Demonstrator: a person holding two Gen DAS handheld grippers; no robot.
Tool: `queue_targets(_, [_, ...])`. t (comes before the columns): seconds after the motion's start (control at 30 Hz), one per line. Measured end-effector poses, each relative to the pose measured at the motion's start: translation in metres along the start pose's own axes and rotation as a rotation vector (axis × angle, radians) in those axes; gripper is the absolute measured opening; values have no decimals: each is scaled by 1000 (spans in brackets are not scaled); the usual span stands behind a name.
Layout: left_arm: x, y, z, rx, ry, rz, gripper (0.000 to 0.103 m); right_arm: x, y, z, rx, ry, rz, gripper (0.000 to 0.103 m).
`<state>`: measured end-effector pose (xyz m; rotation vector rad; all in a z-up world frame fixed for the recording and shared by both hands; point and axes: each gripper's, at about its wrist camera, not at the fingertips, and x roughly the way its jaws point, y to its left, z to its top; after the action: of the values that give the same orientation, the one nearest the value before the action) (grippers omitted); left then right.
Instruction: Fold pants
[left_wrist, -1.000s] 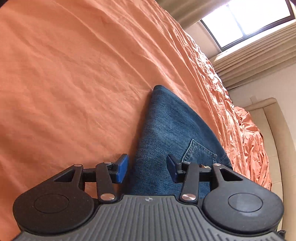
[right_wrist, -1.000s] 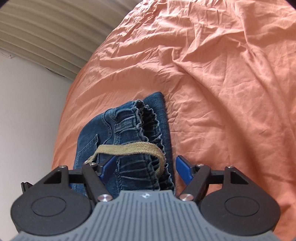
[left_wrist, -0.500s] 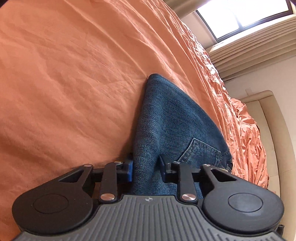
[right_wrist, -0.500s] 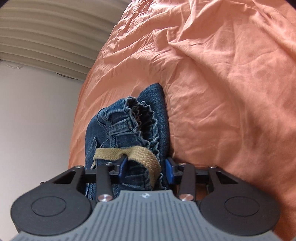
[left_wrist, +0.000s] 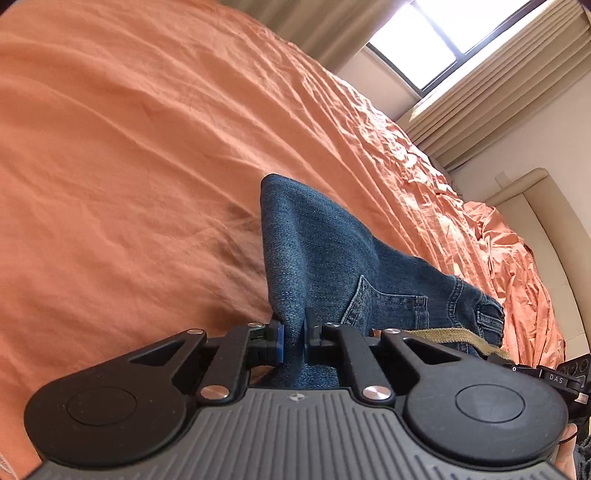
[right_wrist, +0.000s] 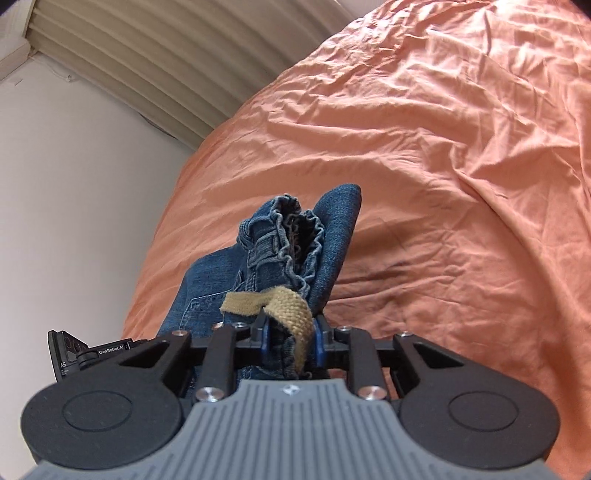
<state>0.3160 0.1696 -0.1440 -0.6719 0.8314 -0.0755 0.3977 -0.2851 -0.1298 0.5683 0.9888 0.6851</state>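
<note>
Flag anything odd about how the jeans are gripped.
The tan drawstring is caught with the jeans' waistband between the closing jaws of the right gripper, so it could drag or bunch in the fold.

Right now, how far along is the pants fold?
Done: the jeans are already doubled into a compact bundle on the orange bedsheet. In hand: the left gripper is closing on one denim edge, and the right gripper is closing on the gathered waistband and tan drawstring; both pinch fabric, with that end lifted off the sheet. Left: carry this end over, lay it flat, release.
</note>
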Motion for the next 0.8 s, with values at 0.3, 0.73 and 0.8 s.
queue_targets(0.3, [-83, 41, 48, 33, -55, 37, 9, 51, 107, -3, -65, 10, 69, 18])
queue_targets(0.73, [-142, 136, 111, 89, -57, 197, 9, 195, 194, -35, -41, 112, 167, 18])
queue_targets(0.8, [-134, 153, 112, 75, -46, 196, 9, 214, 192, -42, -33, 136, 155, 18])
